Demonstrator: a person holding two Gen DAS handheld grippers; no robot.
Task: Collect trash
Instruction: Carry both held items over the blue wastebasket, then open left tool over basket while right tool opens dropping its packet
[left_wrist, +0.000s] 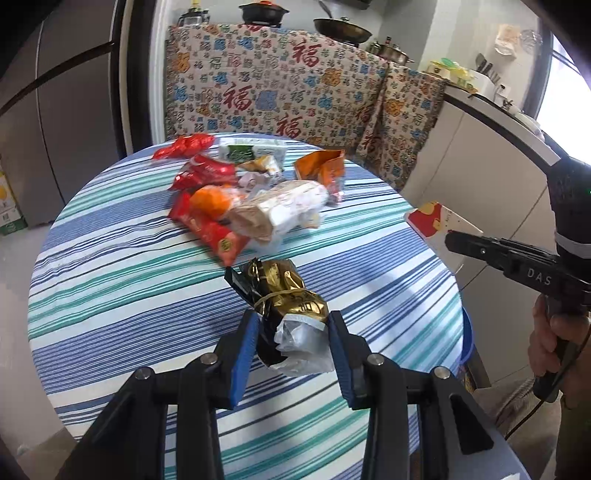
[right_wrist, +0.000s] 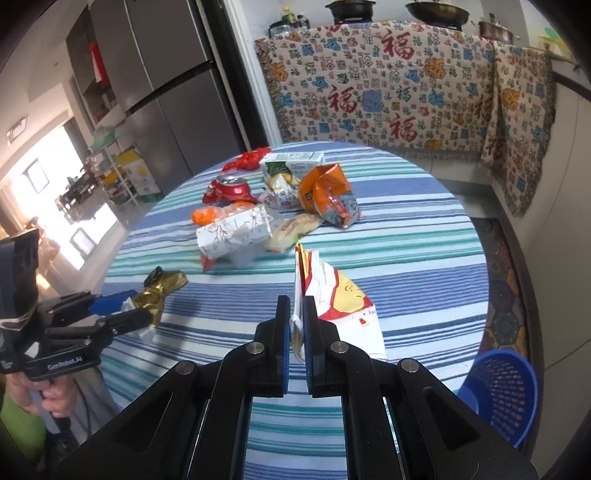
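The left hand-held gripper (left_wrist: 291, 341) clamps a gold wrapper (left_wrist: 284, 291); the right hand-held gripper (right_wrist: 295, 332) pinches a paper carton (right_wrist: 343, 295) above the counter (right_wrist: 406, 240).

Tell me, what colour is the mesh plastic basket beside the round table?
The mesh plastic basket is blue, clearest in the right wrist view.

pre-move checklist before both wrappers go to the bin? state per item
1. Left gripper shut on gold wrapper: ok.
2. Right gripper shut on white packet: ok.
3. Both items clear of the table: cannot tell.
4. Blue basket in view, at the table's edge: ok.
5. Basket has room: cannot tell, inside hidden.
6. Table cleared: not ok, trash pile remains.
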